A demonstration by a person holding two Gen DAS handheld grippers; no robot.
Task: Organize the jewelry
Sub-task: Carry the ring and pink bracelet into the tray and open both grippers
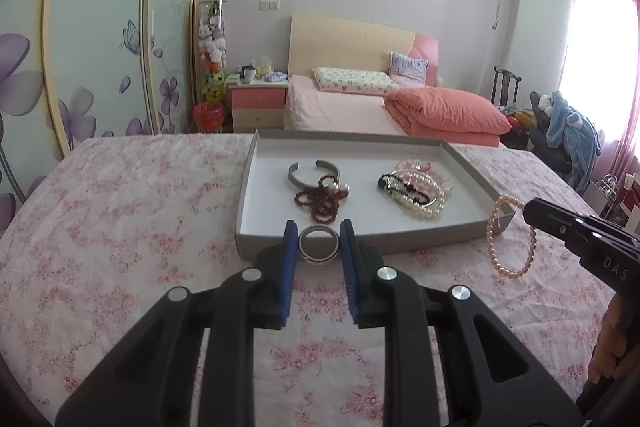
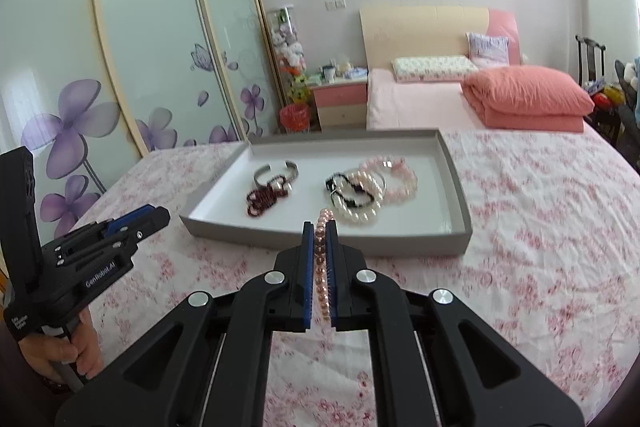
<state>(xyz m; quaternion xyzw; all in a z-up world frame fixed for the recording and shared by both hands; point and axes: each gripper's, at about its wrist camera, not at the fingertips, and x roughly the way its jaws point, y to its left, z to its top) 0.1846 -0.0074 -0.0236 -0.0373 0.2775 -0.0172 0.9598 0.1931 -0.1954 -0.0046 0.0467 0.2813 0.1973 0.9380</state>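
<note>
Tray (image 1: pixel 472 163), grey-rimmed and white inside, lies on the floral bedspread (image 1: pixel 120 227), holding a metal cuff (image 1: pixel 304 175), dark red beads (image 1: pixel 320 201) and a heap of pearl bracelets (image 1: pixel 420 195). Left gripper (image 1: pixel 319 245), jaws narrowly parted, clamps a silver ring-shaped bangle (image 1: pixel 319 247) just short of the tray's near wall. Right gripper (image 2: pixel 320 267), jaws almost fully closed, pinches a pink bead bracelet (image 2: pixel 321 259), which hangs beside the tray's right corner in the left wrist view. Bare white floor shows along the tray's near and left sides; open bedspread surrounds the tray. Wardrobe doors (image 2: pixel 152 39) stand far left, well apart.
</note>
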